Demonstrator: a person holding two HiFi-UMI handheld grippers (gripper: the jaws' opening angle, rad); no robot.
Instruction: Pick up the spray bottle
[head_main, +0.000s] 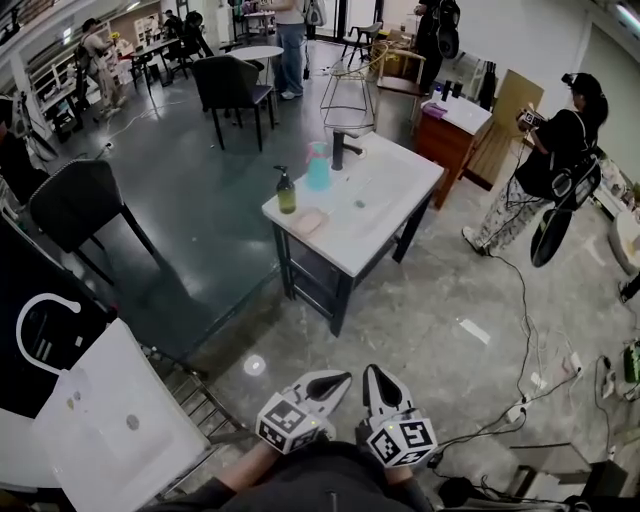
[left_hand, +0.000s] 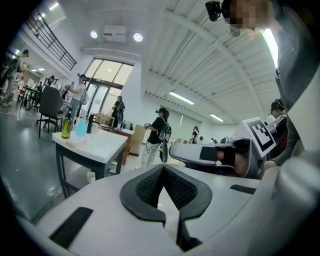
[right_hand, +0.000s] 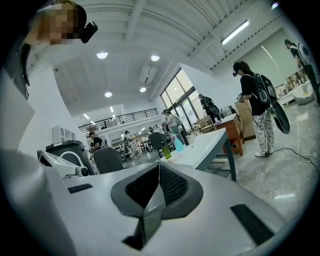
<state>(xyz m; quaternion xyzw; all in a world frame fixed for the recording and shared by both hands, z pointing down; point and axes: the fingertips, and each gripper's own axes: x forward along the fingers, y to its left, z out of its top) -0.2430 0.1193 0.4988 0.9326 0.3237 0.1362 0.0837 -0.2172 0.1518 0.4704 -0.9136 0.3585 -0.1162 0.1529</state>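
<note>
- Spray bottle (head_main: 318, 165): upright on table (head_main: 392, 196), beside green bottle (head_main: 287, 192), far from grippers.
- Left gripper (head_main: 334, 383), right gripper (head_main: 375, 379): jaws together, empty.
- Advice: approach, open 1 wide, clamp its body squarely.

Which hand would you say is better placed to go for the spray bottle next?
Left, narrowly. The spray bottle stands toward the left side of the table, roughly ahead of the left gripper; the right gripper sits further right. Both are shut and well short of it.
</note>
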